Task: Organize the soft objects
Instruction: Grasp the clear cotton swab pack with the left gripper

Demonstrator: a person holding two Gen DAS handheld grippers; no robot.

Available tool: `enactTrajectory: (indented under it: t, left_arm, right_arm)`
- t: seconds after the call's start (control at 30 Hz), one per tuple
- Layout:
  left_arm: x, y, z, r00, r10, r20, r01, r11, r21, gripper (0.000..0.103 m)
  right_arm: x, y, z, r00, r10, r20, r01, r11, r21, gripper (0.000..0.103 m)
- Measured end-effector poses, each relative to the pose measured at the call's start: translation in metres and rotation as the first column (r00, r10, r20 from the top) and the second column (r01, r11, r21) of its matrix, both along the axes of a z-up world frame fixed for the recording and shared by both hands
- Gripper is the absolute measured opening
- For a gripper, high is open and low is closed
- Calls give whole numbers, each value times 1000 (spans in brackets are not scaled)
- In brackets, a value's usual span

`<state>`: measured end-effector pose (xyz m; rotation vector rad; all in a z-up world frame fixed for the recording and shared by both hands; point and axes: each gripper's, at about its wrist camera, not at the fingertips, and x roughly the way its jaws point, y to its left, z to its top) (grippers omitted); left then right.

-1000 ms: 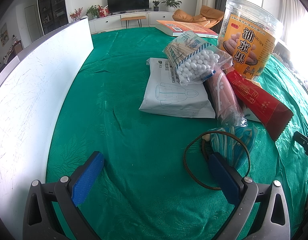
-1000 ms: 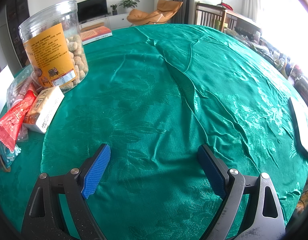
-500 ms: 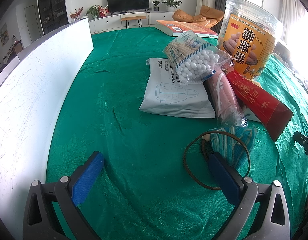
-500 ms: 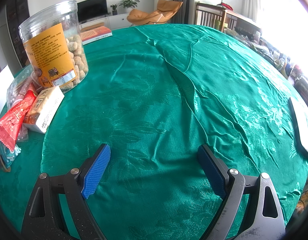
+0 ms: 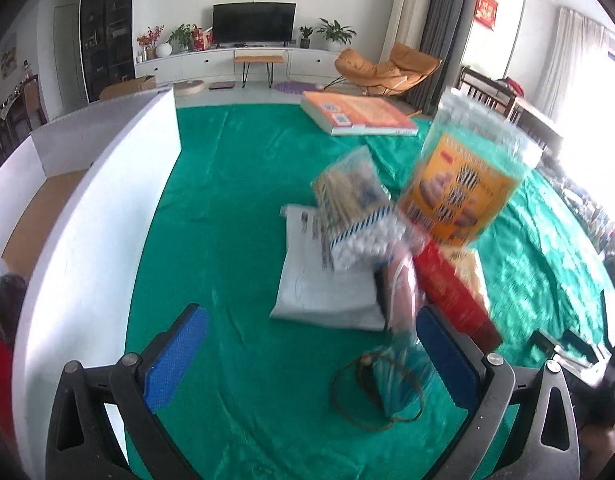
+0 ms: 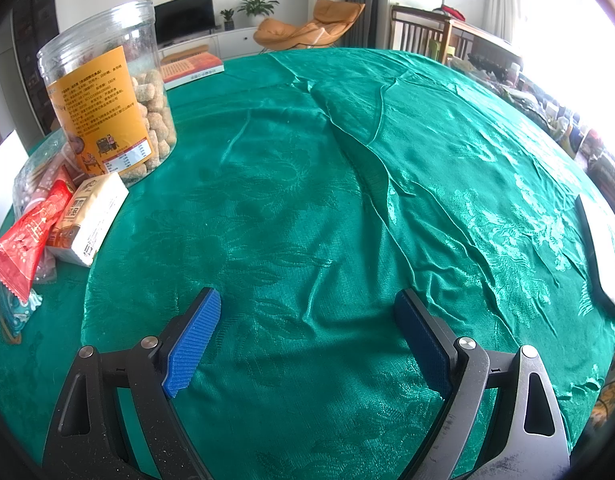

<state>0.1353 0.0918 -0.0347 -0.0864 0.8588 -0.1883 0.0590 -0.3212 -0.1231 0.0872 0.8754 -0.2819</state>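
left gripper (image 5: 307,344) spread empty above cloth, teal pouch (image 5: 399,380) by its right finger; right gripper (image 6: 307,332) likewise spread

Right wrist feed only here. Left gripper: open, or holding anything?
Observer: Open. The left gripper has nothing between its pads.
Operator: Where would soft items go? I see only a white sliver at my left edge.
Observer: That sliver belongs to a white-walled box, open on top with a brown floor, standing left of the pile.
Operator: Anything soft in the pile hidden from me?
Observer: Yes. A flat white wipes pack lies on the green cloth, with the cotton swab bag resting on its far end.
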Motion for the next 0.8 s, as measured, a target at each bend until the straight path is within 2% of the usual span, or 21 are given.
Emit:
enactTrajectory:
  t: [0.07, 0.1, 0.17, 0.27, 0.33, 0.37, 0.4, 0.47, 0.53, 0.57, 0.7, 0.8]
  left_arm:
    - [29, -4, 11, 1000, 6, -27, -6, 1000, -30, 103]
    - [46, -7, 12, 998, 9, -66, -12, 999, -44, 103]
    - [76, -16, 6, 990, 21, -136, -27, 999, -41, 102]
    - [104, -30, -7, 985, 32, -171, -37, 999, -23, 101]
    - [118, -37, -23, 969, 12, -248, -28, 998, -61, 101]
    - [123, -40, -32, 953, -4, -302, -24, 996, -89, 87]
    - [125, -39, -38, 946, -12, -324, -27, 993, -116, 62]
    - [120, -30, -29, 959, 8, -283, -55, 986, -160, 42]
    - [108, -12, -19, 964, 26, -266, -97, 962, -257, 37]
    - [99, -4, -11, 969, 39, -242, -105, 958, -267, 37]
    - [56, 16, 10, 980, 44, -195, -84, 976, -199, 37]
    - [16, 25, 5, 977, 60, -202, -80, 993, -92, 37]
  right_arm:
    - [0, -1, 0, 1000, 0, 0, 0, 1000, 0, 91]
    - [0, -1, 0, 1000, 0, 0, 0, 1000, 0, 91]
    - [1, -2, 0, 1000, 0, 0, 0, 1000, 0, 91]
    - [1, -2, 0, 1000, 0, 0, 0, 1000, 0, 91]
    - [0, 0, 0, 1000, 0, 0, 0, 1000, 0, 91]
    - [0, 0, 0, 1000, 0, 0, 0, 1000, 0, 91]
    - [0, 0, 0, 1000, 0, 0, 0, 1000, 0, 91]
    - [0, 0, 0, 1000, 0, 0, 0, 1000, 0, 91]
    - [0, 0, 0, 1000, 0, 0, 0, 1000, 0, 91]
    - [1, 0, 0, 1000, 0, 0, 0, 1000, 0, 91]
    - [0, 0, 0, 1000, 0, 0, 0, 1000, 0, 91]
    - [0, 0, 0, 1000, 0, 0, 0, 1000, 0, 91]
